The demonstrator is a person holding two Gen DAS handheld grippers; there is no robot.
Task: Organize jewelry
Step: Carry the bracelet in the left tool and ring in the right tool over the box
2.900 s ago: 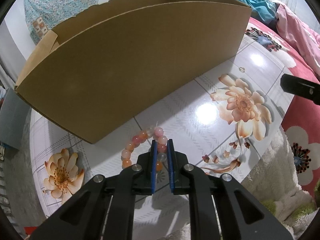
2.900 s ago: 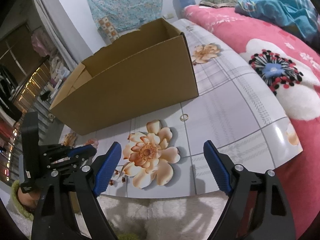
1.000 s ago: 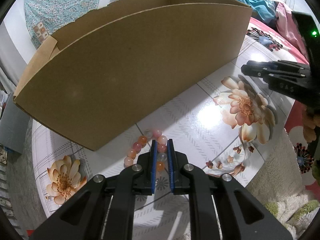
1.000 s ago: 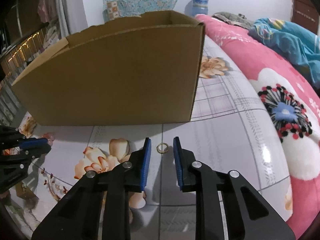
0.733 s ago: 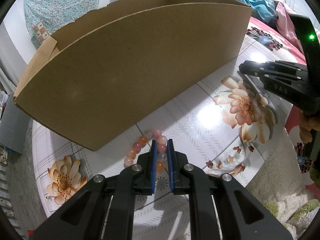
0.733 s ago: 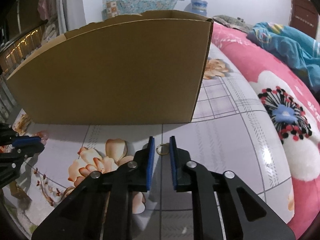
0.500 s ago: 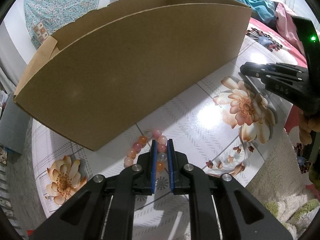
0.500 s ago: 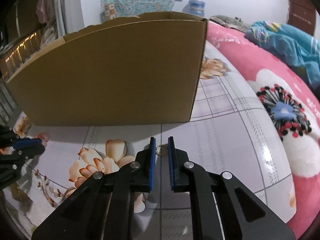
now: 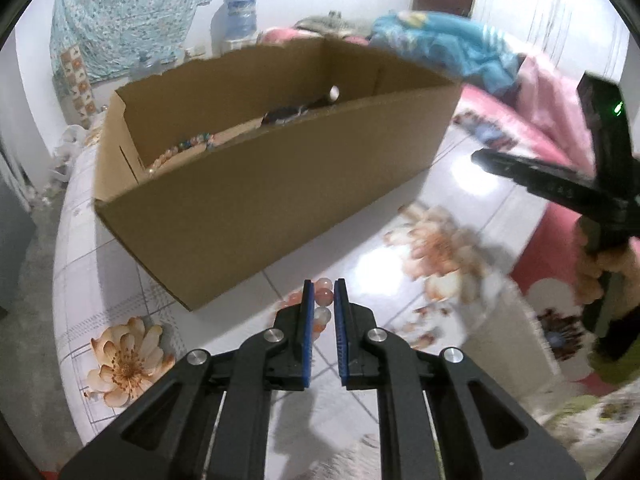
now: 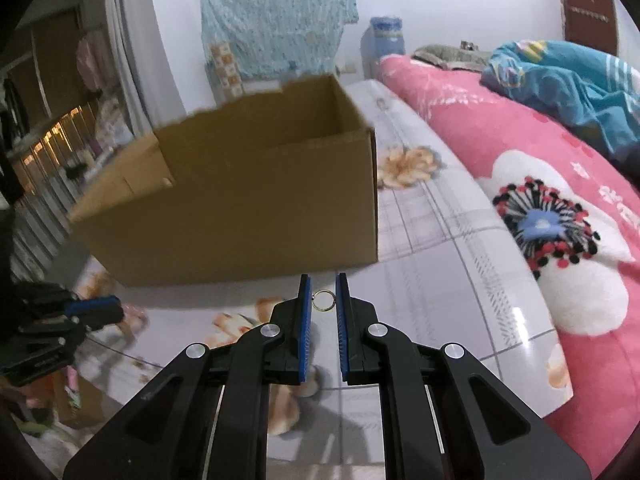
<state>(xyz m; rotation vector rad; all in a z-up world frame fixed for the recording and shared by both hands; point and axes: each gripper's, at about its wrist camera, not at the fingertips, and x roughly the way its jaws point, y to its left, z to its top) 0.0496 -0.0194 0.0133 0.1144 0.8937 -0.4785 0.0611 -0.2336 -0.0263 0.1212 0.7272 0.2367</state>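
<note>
The left gripper [image 9: 321, 300] is clamping a bracelet of pink and orange beads [image 9: 323, 307] between its blue pads, the loose part of the strand trailing off to the left of the jaws and hanging clear above the tiled top. The right gripper [image 10: 323, 300], whose jaws have just been closing, is pinching a small metal ring [image 10: 323, 300] edge-on between its pads, the ring standing just past the middle of the blue faces. Both pieces are lying directly ahead of their grippers, and what the coming move is turning on is the open cardboard box [image 9: 280, 184] beyond them: its long axis is running from near left to far right, its tall near wall is standing between each gripper and the inside, and so each piece is likely needing to go up over that rim before being let go. From the left wrist view the box mouth is showing, with a beaded strand [image 9: 180, 150] and a dark item [image 9: 286, 114] already lying on its floor. The left gripper is sitting nearer the box's left end, the right gripper nearer its right corner. The surface is a glossy tiled top printed with flowers [image 9: 128, 360]; to the right a pink floral blanket [image 10: 560, 216] is lying on a bed, with a patterned cloth [image 10: 276, 20] hanging on the far wall.
</note>
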